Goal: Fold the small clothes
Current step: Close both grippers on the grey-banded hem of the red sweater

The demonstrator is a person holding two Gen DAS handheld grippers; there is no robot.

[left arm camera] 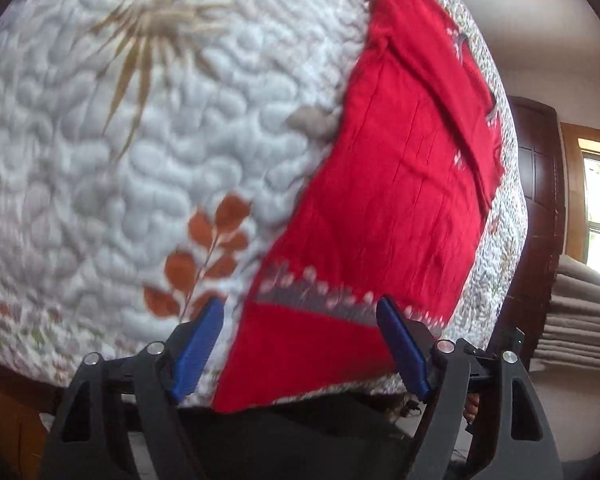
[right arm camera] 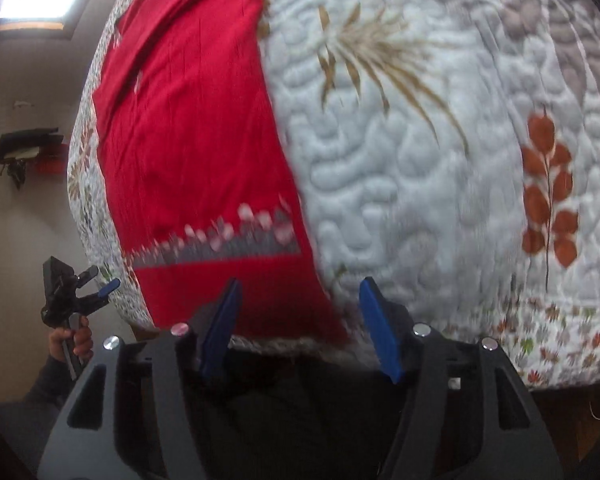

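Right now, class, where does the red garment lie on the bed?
The red garment lies flat on the quilted bedspread along its edge, at the right of the left wrist view and the left of the right wrist view.

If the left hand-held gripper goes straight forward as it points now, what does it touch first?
Most likely the red garment: the open left hand-held gripper frames its near hem on the quilted bedspread. Depth is unclear.

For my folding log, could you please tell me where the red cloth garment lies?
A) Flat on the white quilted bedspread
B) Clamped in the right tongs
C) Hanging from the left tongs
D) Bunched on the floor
A: the red cloth garment lies spread on the white quilted bedspread, with both tongs open and empty.
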